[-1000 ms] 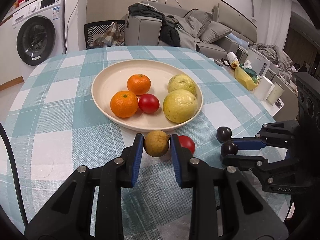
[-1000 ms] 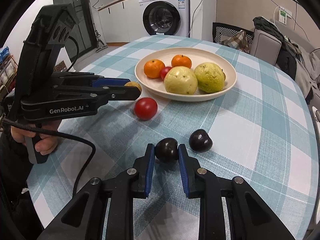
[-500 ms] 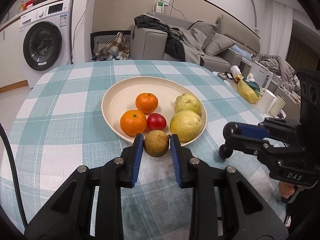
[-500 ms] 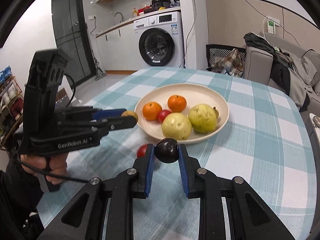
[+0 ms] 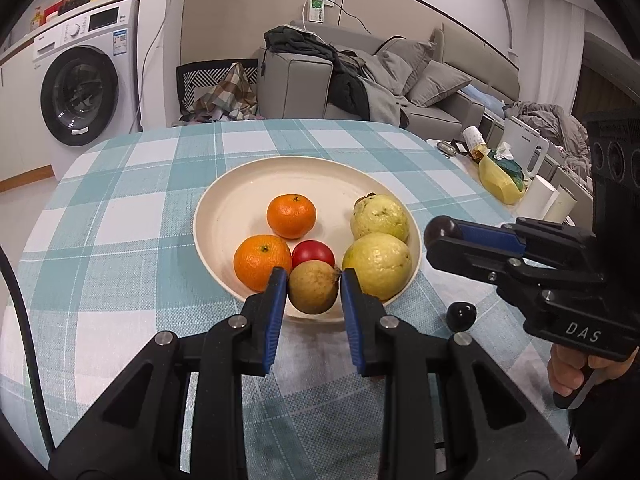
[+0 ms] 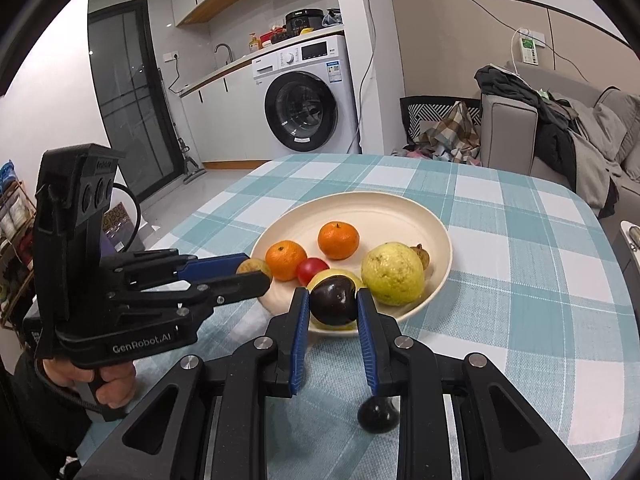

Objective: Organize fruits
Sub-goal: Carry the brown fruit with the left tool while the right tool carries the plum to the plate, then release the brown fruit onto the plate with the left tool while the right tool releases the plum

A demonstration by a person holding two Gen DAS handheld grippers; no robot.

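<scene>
A cream plate (image 5: 232, 216) (image 6: 400, 208) on the checked table holds two oranges (image 5: 291, 216) (image 5: 262, 261), a red fruit (image 5: 313, 253) and two yellow-green guavas (image 5: 380, 217) (image 5: 378, 265). My left gripper (image 5: 314, 286) is shut on a brown round fruit (image 5: 313, 288), held over the plate's near rim. In the right wrist view my right gripper (image 6: 333, 305) is shut on a dark plum (image 6: 333, 300) above the plate's front edge. A second dark plum (image 5: 461, 316) (image 6: 378, 414) lies on the cloth. A small brown fruit (image 6: 422, 255) sits behind a guava.
A person's hands (image 6: 114, 384) (image 5: 576, 372) grip both tool handles. A side shelf at the right carries a yellow bag (image 5: 500, 178), a white kettle (image 5: 524, 148) and paper rolls. Behind the table stand a sofa (image 5: 360, 80), a chair with cloth and a washing machine (image 5: 80, 92).
Both grippers rose from the cloth and moved toward the plate, carrying the brown fruit and the dark plum. The red fruit left on the cloth is now hidden behind the grippers.
</scene>
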